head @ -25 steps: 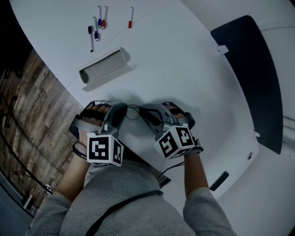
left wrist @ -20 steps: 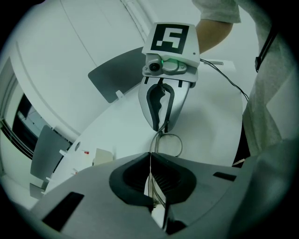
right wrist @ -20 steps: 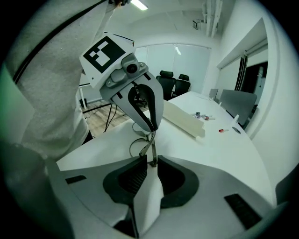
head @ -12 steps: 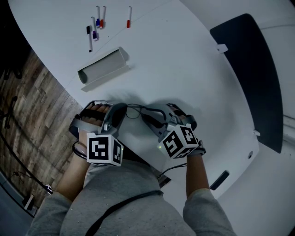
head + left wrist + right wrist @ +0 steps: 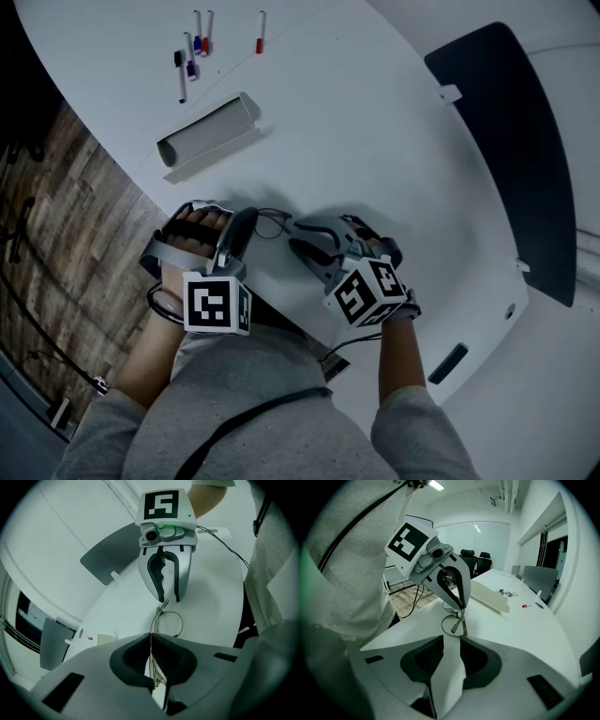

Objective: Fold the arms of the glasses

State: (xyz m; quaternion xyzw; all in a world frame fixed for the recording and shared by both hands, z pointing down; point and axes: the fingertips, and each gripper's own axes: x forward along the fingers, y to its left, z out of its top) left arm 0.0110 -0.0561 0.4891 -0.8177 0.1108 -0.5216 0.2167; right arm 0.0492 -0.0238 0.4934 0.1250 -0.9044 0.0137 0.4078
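1. Tabletop: smooth, matt white.
2. Glasses: thin metal wire frame, faint sheen.
3. Left tool, right tool: grey moulded plastic, matt; pads black, ribbed.
4. Floor: wood planks, visible grain, dull.
5. Sweater: grey knit cloth, matt, slightly fuzzy.

We've got markers far left on the table, a long open box nearer, and a dark panel right.

Legible txt: none. No words, nos. or brands readable. Only signs: b/w square coded patterns, one per face, on left cube and right cube. Pens: any print too small to read.
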